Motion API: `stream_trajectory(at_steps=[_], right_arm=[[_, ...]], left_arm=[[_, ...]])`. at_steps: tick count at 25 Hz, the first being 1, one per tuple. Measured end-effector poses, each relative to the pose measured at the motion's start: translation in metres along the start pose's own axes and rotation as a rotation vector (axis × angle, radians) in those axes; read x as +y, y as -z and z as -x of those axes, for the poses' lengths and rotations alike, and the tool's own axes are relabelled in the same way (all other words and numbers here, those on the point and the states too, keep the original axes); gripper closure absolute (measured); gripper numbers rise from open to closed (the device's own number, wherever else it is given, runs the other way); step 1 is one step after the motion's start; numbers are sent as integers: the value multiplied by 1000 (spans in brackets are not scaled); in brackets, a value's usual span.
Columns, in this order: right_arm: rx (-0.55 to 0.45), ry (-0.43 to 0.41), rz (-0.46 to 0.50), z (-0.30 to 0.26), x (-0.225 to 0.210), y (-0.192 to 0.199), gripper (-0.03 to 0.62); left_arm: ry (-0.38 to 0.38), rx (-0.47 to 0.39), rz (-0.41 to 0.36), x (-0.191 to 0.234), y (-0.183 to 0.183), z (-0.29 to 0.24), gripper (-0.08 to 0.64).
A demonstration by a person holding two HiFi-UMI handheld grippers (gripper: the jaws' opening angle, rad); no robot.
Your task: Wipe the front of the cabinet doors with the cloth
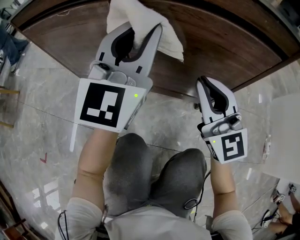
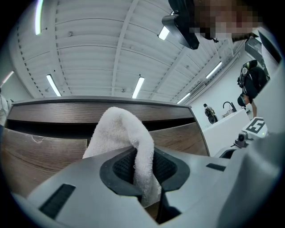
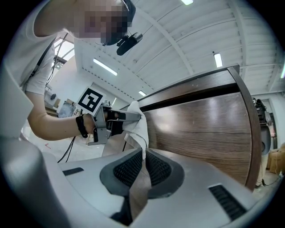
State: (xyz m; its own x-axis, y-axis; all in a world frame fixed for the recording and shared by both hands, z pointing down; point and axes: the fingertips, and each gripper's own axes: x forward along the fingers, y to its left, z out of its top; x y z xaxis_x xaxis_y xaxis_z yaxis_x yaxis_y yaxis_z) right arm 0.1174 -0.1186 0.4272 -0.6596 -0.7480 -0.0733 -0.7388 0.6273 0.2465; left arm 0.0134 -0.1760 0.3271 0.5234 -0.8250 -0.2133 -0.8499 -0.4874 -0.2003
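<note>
Both tongs are clenched: left tongs [image 1: 139,33] on white terry cloth [image 1: 140,14] at brown wooden cabinet door [image 1: 225,42], right tongs [image 1: 207,84] empty.

I have the cabinet [image 1: 211,37] ahead of me, its front running across the top of the head view, with the floor [image 1: 47,93] before it. My left gripper [image 1: 140,33] is up at the left, over the cabinet front. The cloth [image 1: 140,14] sits between its jaws and bunches beyond the tips, between gripper and wood. My right gripper [image 1: 206,84] is lower and to the right, near the cabinet's edge and apart from the cloth. My knees [image 1: 154,173] are below, between my two arms.
</note>
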Motion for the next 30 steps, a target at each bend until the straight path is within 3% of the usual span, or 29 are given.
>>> stream_trajectory(at_steps=[21, 30], right_arm=[[12, 87, 9, 43, -44, 4, 543], [26, 157, -12, 80, -74, 16, 543]], left_arm=[[133, -46, 21, -87, -14, -41, 482], [244, -40, -48, -151, -12, -66, 482]])
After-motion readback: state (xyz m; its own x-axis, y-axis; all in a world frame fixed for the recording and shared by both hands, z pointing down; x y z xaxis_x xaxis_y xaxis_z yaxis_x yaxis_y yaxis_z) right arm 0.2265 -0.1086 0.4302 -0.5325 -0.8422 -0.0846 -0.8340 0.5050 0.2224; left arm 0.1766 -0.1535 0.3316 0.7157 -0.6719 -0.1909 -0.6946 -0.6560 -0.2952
